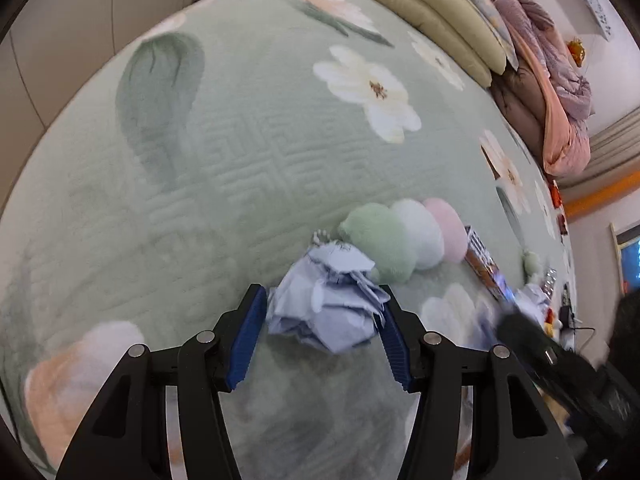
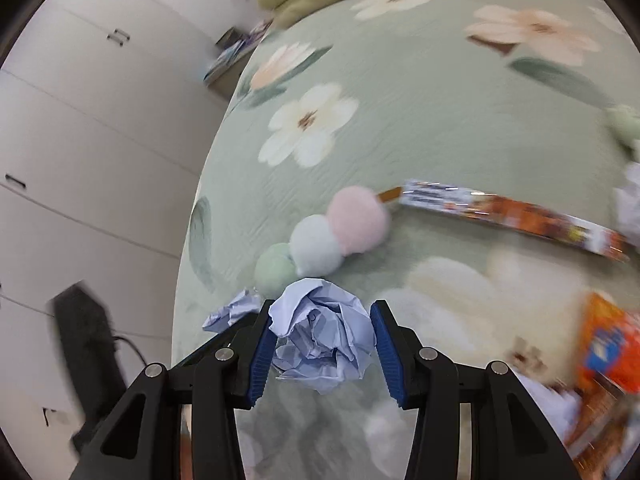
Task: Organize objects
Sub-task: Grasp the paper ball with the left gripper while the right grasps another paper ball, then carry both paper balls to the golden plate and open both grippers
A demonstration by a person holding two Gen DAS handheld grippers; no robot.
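Observation:
My left gripper (image 1: 323, 338) is shut on a crumpled pale blue paper ball (image 1: 328, 312), both blue pads against its sides, just above the green flowered bedspread (image 1: 240, 140). My right gripper (image 2: 320, 346) has a second crumpled blue paper ball (image 2: 320, 332) between its pads, and both pads touch it. A three-ball plush in green, white and pink (image 1: 400, 236) (image 2: 320, 240) lies right behind both paper balls. In the right wrist view, another bit of blue paper (image 2: 234, 312) shows beside the left finger.
A long orange snack box (image 1: 484, 264) (image 2: 512, 216) lies behind the plush. An orange snack bag (image 2: 608, 344) sits at the right. Pillows (image 1: 420, 12) and bunched pink quilts (image 1: 552, 92) line the far end. The bed edge (image 2: 188, 280) drops towards white wardrobes (image 2: 80, 120).

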